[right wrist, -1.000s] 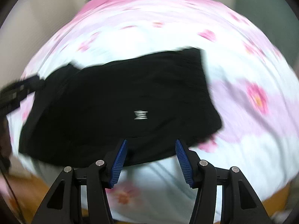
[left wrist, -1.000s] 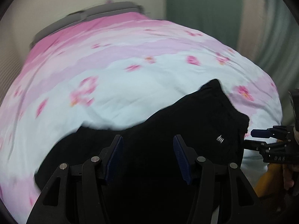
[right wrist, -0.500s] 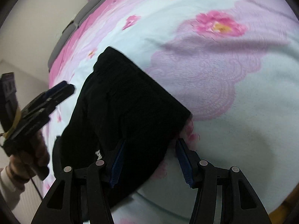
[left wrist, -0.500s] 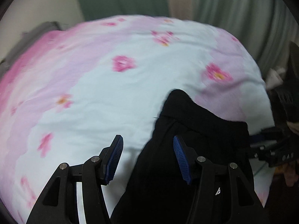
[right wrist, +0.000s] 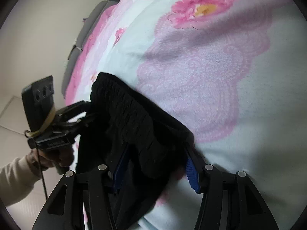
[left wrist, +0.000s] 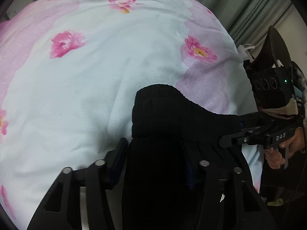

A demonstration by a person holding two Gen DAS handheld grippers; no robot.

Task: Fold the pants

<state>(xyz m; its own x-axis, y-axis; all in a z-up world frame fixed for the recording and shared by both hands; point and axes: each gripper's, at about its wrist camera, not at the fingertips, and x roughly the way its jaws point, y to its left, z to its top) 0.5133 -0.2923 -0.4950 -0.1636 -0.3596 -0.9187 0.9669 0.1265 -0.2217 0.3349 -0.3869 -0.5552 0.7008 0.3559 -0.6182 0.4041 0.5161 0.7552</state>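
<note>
Black pants point(left wrist: 168, 118) lie folded on the pink-and-white floral bedsheet point(left wrist: 96, 72), ribbed waistband toward me. In the left wrist view my left gripper point(left wrist: 155, 164) is open, its jaws straddling one end of the waistband with cloth between them. In the right wrist view my right gripper point(right wrist: 155, 170) is also open, straddling the other end of the waistband point(right wrist: 134, 118). Each view shows the other gripper at the far end of the waistband: the right one point(left wrist: 236, 134) and the left one point(right wrist: 84, 113).
The bed's near edge runs just under both grippers. A grey headboard point(right wrist: 84, 34) and a pale wall lie beyond. Green curtains point(left wrist: 249, 5) hang past the bed on the right. A small bag or clutter point(left wrist: 247, 51) sits by the bed's corner.
Both grippers have come down and in to the pants' waistband, one at each end. The cloth now sits between the open jaws. Both views turned toward the bed's corner.
</note>
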